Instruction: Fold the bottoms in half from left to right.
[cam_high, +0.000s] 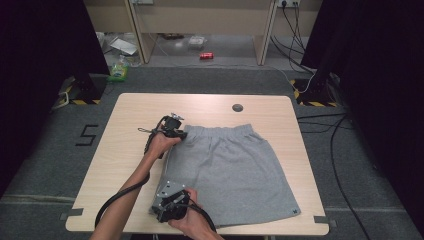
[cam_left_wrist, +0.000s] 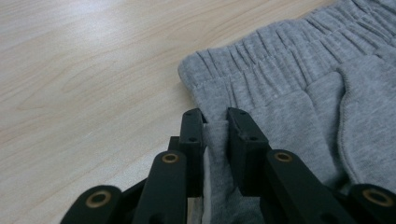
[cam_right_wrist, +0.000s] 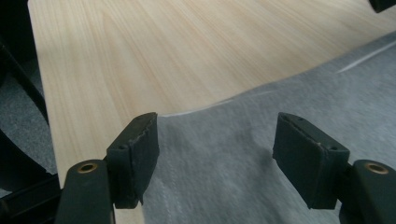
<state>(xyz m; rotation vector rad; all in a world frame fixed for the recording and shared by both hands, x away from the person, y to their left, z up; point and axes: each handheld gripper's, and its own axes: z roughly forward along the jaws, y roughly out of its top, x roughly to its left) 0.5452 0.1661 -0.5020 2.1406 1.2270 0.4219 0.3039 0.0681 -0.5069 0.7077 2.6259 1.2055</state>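
I see grey shorts (cam_high: 232, 172) with a gathered elastic waistband lying flat on the desk (cam_high: 130, 115). My left gripper (cam_left_wrist: 215, 116) clamps the waistband's corner fabric. My right gripper (cam_right_wrist: 215, 140) hangs released above the hem corner.

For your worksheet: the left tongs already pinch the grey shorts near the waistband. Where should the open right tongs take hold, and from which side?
Best guess: the near left hem corner of the grey shorts. The cloth lies flat on the table, so only an edge gives the pads a fold. The right tongs hang open over that edge; come in from the bare table side. That matches the left tongs, shut on the same side seam.
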